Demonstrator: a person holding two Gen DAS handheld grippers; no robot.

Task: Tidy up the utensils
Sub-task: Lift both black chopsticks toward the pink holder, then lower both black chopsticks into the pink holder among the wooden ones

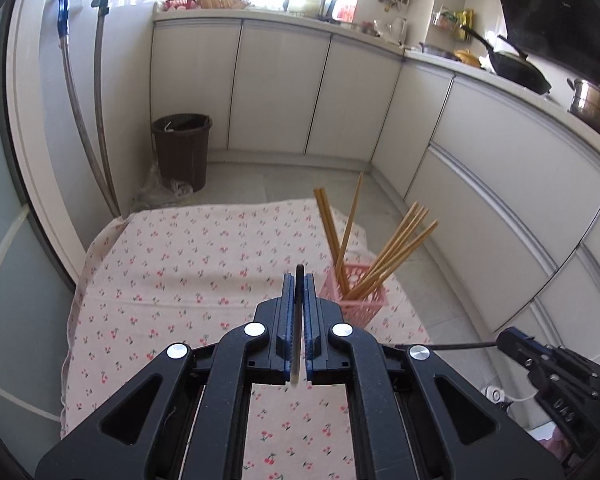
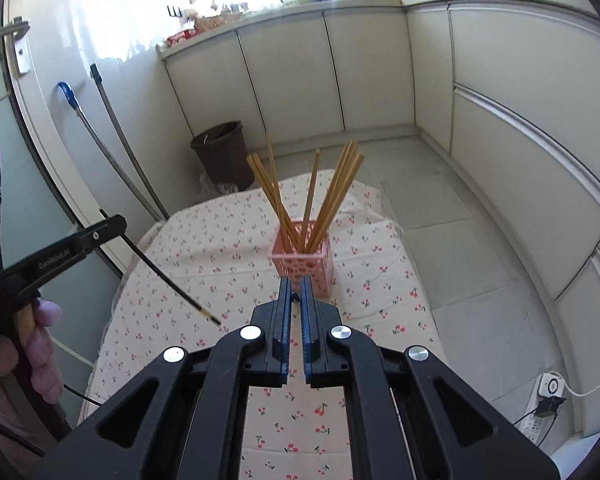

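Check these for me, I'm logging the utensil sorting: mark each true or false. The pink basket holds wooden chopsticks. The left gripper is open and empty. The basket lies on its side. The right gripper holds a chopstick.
1. The pink basket holds wooden chopsticks. True.
2. The left gripper is open and empty. False: it is shut on a black chopstick.
3. The basket lies on its side. False: it stands upright on the cherry-print cloth.
4. The right gripper holds a chopstick. True: a second black chopstick.

Ahead of the black, blue-padded fingers (image 2: 285,300) stands a pink lattice basket (image 2: 305,261) of tan chopsticks (image 2: 336,196). The tablecloth (image 1: 188,264) below is pale pink with red cherries. Left of them, a black chopstick (image 2: 168,280) has a yellow-banded tip.
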